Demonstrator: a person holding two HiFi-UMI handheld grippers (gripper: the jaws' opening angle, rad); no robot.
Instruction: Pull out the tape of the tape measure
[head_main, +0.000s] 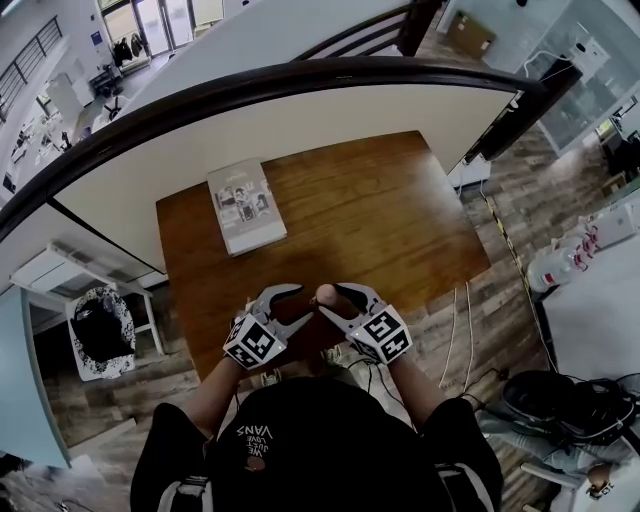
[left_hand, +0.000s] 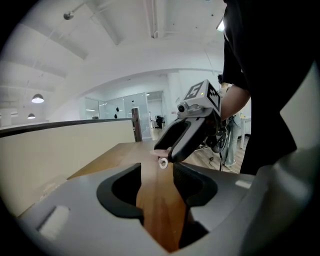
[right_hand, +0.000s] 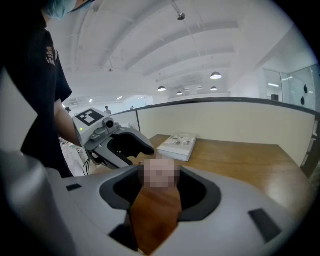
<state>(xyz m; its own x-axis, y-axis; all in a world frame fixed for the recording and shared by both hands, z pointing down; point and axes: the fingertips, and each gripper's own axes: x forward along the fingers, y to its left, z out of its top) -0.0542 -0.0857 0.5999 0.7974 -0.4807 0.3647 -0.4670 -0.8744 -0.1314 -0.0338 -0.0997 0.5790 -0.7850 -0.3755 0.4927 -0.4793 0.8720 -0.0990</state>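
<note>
My right tool (head_main: 330, 300) has its jaws closed on the little pink tape measure (head_main: 325, 294), over the near edge of the desk (head_main: 380, 210). My left tool (head_main: 303, 304) is empty, with its jaws a good way apart and its tips just beside the case. A small white ring (left_hand: 163, 162) hangs off the case. I think it is the end of the tape, so that is the bit to pinch. The case looks small, light and hard, so it may slip or twist if I tug fast. The tape will likely be thin and bendy and want to spring back — so I should grip the case tight and pull slow and straight.
</note>
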